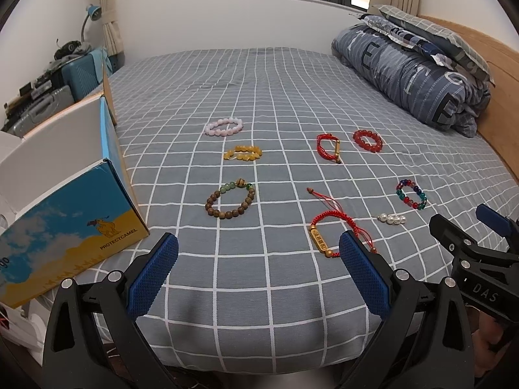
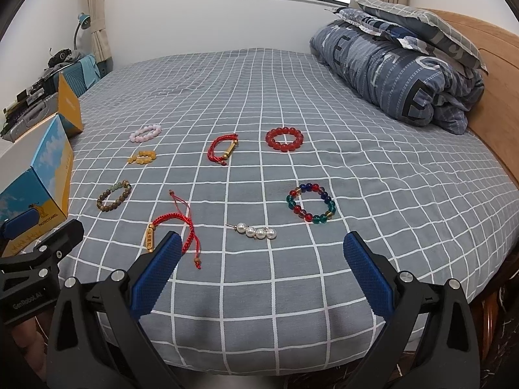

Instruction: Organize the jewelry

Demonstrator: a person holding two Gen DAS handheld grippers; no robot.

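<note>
Several bracelets lie spread on the grey checked bed (image 1: 259, 291): pink beads (image 1: 224, 126), yellow beads (image 1: 242, 153), brown wooden beads (image 1: 229, 200), a red cord with gold bar (image 1: 329, 147), red beads (image 1: 367, 140), multicolour beads (image 2: 310, 206), a pearl piece (image 2: 256, 231) and a red cord with gold tag (image 1: 327, 233). My left gripper (image 1: 258, 246) is open and empty above the bed's near edge. My right gripper (image 2: 262, 248) is open and empty, just short of the pearl piece. An open blue and yellow box (image 1: 68, 214) stands at the left.
A folded quilt (image 2: 389, 71) and pillow (image 2: 421, 26) lie at the back right by the wooden headboard (image 2: 496, 81). Suitcases and clutter (image 1: 48, 90) stand beyond the box at the left. The box's lid flap (image 2: 68, 107) stands upright.
</note>
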